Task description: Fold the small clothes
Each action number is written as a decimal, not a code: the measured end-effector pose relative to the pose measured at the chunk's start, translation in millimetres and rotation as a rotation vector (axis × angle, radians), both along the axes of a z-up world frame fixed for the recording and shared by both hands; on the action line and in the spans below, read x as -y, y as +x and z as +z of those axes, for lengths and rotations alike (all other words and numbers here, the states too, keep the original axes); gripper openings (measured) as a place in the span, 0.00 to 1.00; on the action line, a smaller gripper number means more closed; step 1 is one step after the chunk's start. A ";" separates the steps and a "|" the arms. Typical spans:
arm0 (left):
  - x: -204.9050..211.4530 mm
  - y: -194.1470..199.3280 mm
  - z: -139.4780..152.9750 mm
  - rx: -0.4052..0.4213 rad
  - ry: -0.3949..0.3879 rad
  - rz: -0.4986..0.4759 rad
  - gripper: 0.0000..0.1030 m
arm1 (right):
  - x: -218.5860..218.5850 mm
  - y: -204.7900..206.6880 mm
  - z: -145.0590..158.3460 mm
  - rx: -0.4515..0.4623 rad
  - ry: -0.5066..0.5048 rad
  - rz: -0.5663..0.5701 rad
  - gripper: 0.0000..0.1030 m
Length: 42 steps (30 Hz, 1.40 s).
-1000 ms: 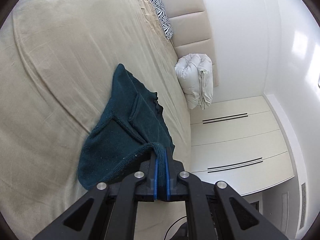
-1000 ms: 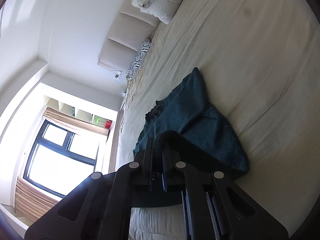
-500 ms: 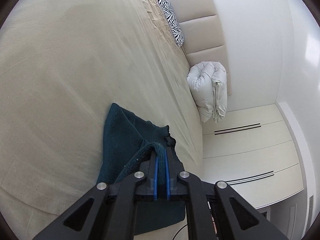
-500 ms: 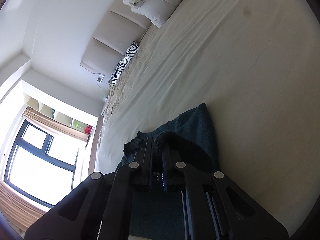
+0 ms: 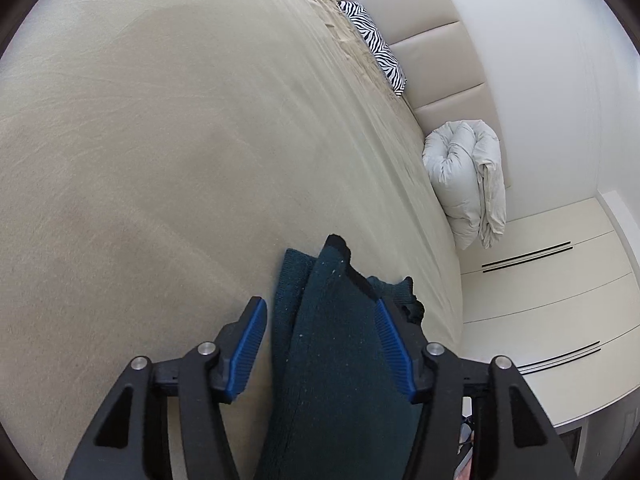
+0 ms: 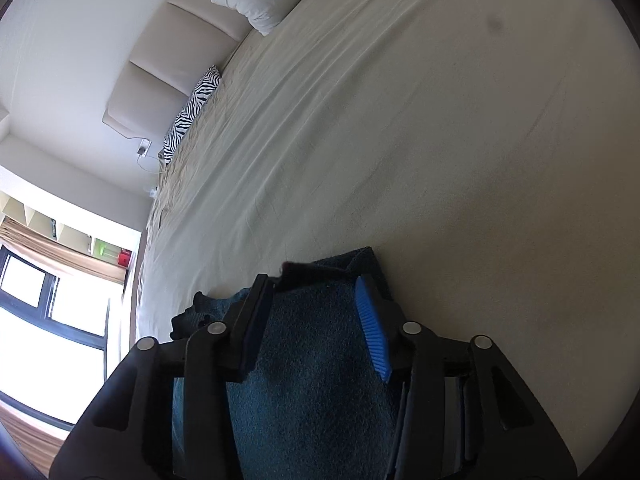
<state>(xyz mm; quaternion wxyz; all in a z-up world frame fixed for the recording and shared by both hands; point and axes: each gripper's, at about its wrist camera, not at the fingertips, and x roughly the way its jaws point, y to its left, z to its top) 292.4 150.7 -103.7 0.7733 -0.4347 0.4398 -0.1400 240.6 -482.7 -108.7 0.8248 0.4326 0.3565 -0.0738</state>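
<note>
A dark teal knitted garment (image 5: 336, 360) lies folded near the front edge of the beige bed (image 5: 160, 140). In the left wrist view my left gripper (image 5: 320, 312) hangs over it, its jaws opening, the cloth lying loose between the blue pads (image 5: 248, 344) with a gap on the left side. In the right wrist view the same garment (image 6: 312, 360) fills the space between my right gripper's fingers. The right gripper (image 6: 314, 284) is also opening, and its pads (image 6: 372, 328) stand apart from the cloth's folded edge.
A rolled white duvet (image 5: 468, 184) and a zebra-striped pillow (image 5: 372, 44) lie by the padded headboard (image 5: 440, 60). White drawers (image 5: 540, 300) stand past the bed's right edge. The right wrist view shows a window (image 6: 48, 320) at the left.
Both grippers were shut on the garment's edge and carried it toward the near bed edge, folding it over. Now both have opened and the cloth has dropped free.
</note>
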 end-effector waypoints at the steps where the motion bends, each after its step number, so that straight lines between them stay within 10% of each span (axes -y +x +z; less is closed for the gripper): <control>1: 0.7 -8.0 1.6 0.012 0.011 -0.007 0.57 | -0.5 -3.6 3.6 0.009 -0.022 0.002 0.67; 9: 25.3 -78.5 0.1 0.054 0.144 -0.103 0.57 | -26.4 -64.1 13.6 -0.040 -0.167 0.127 0.64; 22: 49.6 -107.4 3.7 0.101 0.287 -0.162 0.57 | -52.1 -135.9 -15.4 -0.138 -0.257 0.235 0.33; 29: 60.8 -110.3 0.5 0.097 0.384 -0.179 0.20 | -63.0 -154.7 -4.3 -0.159 -0.354 0.252 0.12; 42: 59.5 -124.1 5.4 0.107 0.456 -0.167 0.10 | -74.9 -169.9 14.9 -0.164 -0.435 0.230 0.09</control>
